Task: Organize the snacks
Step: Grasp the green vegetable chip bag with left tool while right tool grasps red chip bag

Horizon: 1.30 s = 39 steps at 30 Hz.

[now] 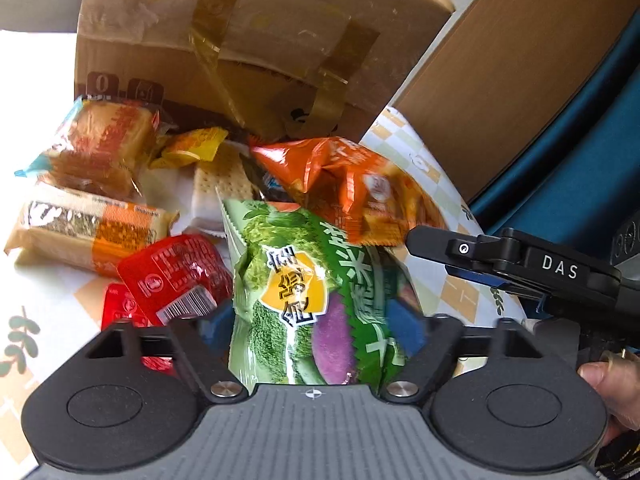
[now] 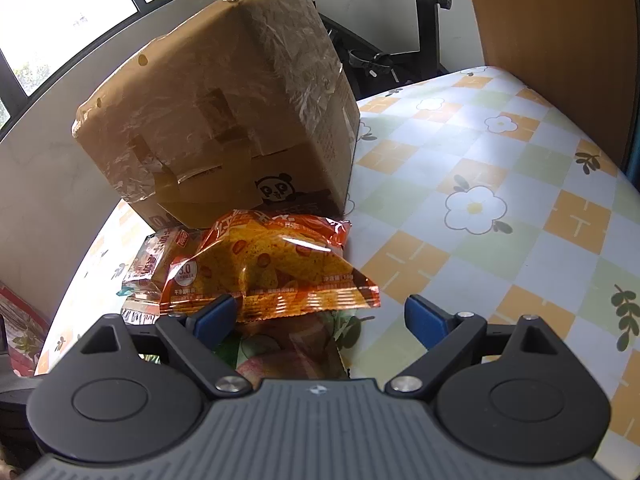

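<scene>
Daylight from window (image 2: 68,12) upper left, blown out white. Tablecloth (image 1: 36,60) overexposed at left. Glare on orange snack bag (image 2: 304,246). Green snack bag (image 1: 304,292) motion-blurred. Strong fisheye bending, dark corners.

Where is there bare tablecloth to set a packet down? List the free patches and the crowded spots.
Free: the checked tablecloth right of the cardboard box and orange chip bag, out to the wooden board. Crowded: in front of the box, where the green bag, red packets and wrapped cakes pile together.
</scene>
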### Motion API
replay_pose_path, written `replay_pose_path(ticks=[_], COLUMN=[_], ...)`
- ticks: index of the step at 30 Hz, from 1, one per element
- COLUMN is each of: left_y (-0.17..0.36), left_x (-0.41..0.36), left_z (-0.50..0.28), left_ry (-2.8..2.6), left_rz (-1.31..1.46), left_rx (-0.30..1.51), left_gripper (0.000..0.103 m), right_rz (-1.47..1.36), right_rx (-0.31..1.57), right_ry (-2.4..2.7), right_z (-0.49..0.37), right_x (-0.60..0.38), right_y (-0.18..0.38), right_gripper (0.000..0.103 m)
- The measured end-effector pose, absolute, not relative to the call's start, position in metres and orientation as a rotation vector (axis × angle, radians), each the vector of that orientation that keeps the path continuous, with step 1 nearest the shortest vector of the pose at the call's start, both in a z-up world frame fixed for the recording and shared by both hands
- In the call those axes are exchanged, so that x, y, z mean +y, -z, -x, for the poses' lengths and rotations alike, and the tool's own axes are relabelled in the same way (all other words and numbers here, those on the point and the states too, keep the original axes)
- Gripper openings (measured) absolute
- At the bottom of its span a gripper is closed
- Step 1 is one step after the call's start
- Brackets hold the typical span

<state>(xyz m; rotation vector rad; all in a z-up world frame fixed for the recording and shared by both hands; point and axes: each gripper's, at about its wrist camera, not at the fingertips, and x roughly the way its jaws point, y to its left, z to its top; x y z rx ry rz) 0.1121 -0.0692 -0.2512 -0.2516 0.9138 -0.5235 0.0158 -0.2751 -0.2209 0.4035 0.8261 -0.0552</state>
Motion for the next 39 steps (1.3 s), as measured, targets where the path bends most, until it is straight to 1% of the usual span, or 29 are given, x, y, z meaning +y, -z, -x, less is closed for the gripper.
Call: replay_pose_path(ticks=[2,5,11,23,30,36,37,39], left_y=[0.248,0.24,0.219,0.187,0.178,0.177,0.177,0.179], left_x=[-0.067,-0.061,-0.033,0.019,0.027,0.036,0.036,0.037], left_z=[-0.109,-0.103,-0.09,-0.076,-0.075,-0.069,-0.07,-0.071], left_ry=[0.523,0.499,0.423,0.253,0.208,0.193,0.192,0.192], left_rz=[0.25,0.213,0.215,0.288,0.288,0.285,0.285,0.288], left_rx=[0.896,0.867,0.806,0.664,0.623,0.614,0.615,0.621], left_gripper=[0.069,0.066,0.066,0.066,0.066,0.066,0.066,0.066], right_rz=[-0.403,-0.408,-0.432,-0.378,-0.305,-0.31,-0.317,-0.349], right_rx=[0.823,0.81,0.783,0.787,0.868,0.9,0.899,0.895], right_ry=[0.055,0.056,0.048,0.064,0.027,0.055,0.058,0.062], right_z=[-0.016,-0.017,-0.024,-0.047,-0.057,-0.055,-0.054,-0.052], right_x=[-0.275,-0.276,-0.278,-0.271,-0.254,-0.25,-0.251,-0.256], right_y=[0.219,0.216,0.208,0.206,0.226,0.241,0.243,0.247], right_gripper=[0.094,0.094,0.094,0.094,0.093,0.093,0.095,0.096])
